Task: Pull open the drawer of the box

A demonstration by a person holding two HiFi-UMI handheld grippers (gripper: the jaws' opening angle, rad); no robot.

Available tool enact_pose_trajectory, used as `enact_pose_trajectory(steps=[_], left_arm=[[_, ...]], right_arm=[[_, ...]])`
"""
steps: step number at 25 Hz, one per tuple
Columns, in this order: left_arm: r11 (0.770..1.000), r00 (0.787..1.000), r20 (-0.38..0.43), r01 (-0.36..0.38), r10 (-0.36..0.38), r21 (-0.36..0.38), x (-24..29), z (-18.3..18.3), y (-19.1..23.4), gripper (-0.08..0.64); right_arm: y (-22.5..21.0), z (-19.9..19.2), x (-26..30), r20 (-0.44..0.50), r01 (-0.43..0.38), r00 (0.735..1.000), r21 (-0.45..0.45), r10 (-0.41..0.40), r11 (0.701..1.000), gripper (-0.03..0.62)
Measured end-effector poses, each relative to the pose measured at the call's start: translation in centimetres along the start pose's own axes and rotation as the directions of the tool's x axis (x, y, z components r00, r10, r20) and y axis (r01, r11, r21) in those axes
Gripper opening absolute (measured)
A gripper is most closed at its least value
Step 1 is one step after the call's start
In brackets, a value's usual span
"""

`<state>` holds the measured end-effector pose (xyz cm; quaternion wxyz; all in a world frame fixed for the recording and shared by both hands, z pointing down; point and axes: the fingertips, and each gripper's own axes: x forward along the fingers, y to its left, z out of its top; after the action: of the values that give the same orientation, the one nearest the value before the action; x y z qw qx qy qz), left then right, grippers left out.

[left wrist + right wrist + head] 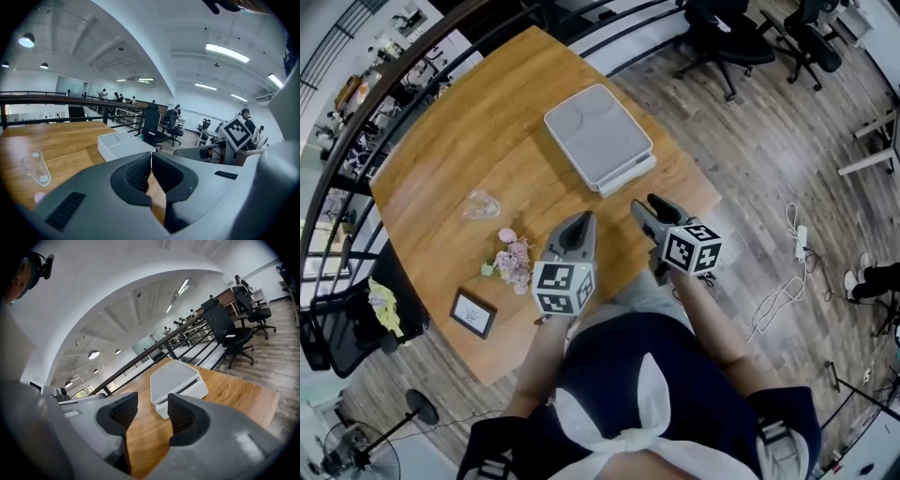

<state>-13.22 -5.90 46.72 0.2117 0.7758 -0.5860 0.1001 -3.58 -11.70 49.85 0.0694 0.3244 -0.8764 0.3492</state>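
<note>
A flat white box (598, 136) lies on the wooden table (459, 150), with its drawer (630, 175) sticking out slightly on the side facing me. My right gripper (649, 206) hovers just short of that drawer at the table's near edge. Its jaws stand open with nothing between them, and the right gripper view looks through the gap at the box (176, 380). My left gripper (580, 225) is beside it on the left, above the table, jaws shut and empty. From there the box (123, 144) lies ahead, a short way off.
A clear glass (480, 203) lies on its side left of the box, with a pink flower bunch (515, 261) and a small framed card (473, 312) nearer me. Black office chairs (727, 42) stand beyond the table, a railing runs along its far left, and a white cable (783, 281) lies on the floor.
</note>
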Motion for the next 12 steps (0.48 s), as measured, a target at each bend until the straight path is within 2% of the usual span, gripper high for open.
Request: enact_pose_trajectory(steps=[4, 12], left_arm=[[1.000, 0.999, -0.027, 0.017, -0.017, -0.003, 1.9, -0.1, 0.6, 0.022], [1.000, 0.997, -0.082, 0.016, -0.018, -0.027, 4.4, -1.1, 2.0, 0.023]], right_arm=[[-1.1, 0.2, 1.7, -0.022, 0.005, 1.000, 0.041, -0.004, 0.999, 0.198], [-3.2, -0.4, 4.7, -0.076, -0.006, 0.997, 0.200, 0.022, 0.980, 0.226]])
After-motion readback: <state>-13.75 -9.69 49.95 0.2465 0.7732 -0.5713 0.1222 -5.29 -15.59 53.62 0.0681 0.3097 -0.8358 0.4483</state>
